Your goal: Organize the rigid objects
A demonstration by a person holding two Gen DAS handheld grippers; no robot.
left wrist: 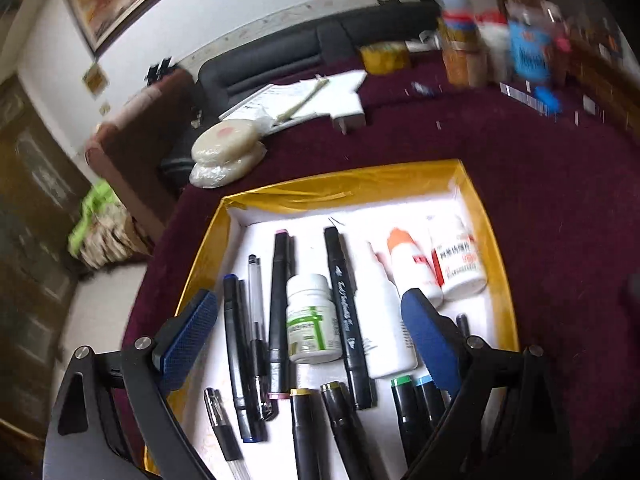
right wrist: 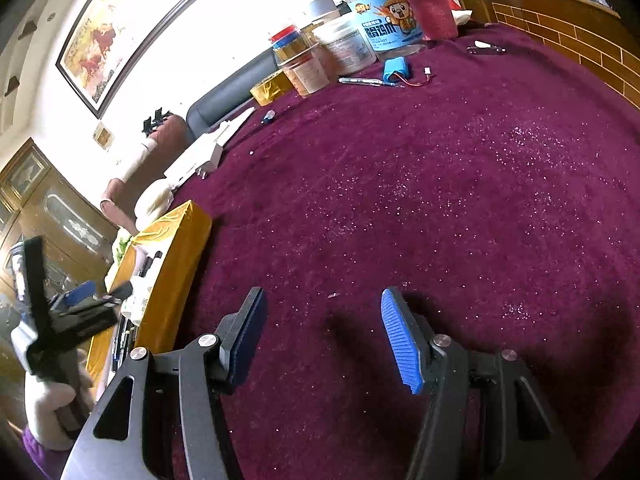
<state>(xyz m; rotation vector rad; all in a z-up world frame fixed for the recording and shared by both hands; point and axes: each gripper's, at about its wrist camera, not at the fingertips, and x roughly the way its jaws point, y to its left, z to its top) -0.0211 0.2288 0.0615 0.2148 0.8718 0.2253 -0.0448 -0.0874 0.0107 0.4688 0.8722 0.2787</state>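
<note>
Mostly stowed, judging by the contents of the gold-rimmed box [left wrist: 486, 216], taken left to right in the left wrist view.

- Short dark pen [left wrist: 219, 420], near corner, lying loose.
- Blue-capped pen [left wrist: 236, 344] and clear gel pen [left wrist: 256, 300], side by side, roughly parallel.
- Pink-tipped black marker [left wrist: 279, 300], lengthwise.
- White pill bottle with green label [left wrist: 312, 316], touching the marker to its left.
- Black marker with white script [left wrist: 346, 312], just right of that bottle.
- Plain white bottle [left wrist: 384, 320], lying down.
- Orange-capped bottle [left wrist: 408, 264] and red-labelled bottle [left wrist: 458, 260], touching, far right corner.
- Near row: gold-ringed, green-capped and blue-capped markers, ends only in view.

Left gripper [left wrist: 316, 344]: jaws apart over the box, nothing between the pads.
Right gripper [right wrist: 324, 336]: jaws apart, empty, above bare maroon tablecloth [right wrist: 440, 200].

Outstanding, far edge of the table in the right wrist view: a pen [right wrist: 368, 82], a blue battery pack [right wrist: 396, 70], a small blue-tipped item [right wrist: 268, 117]. Whether the jars and tubs behind them belong to the task cannot be told. Bottles and pens are mixed in the box, so sorting within it may remain.
</note>
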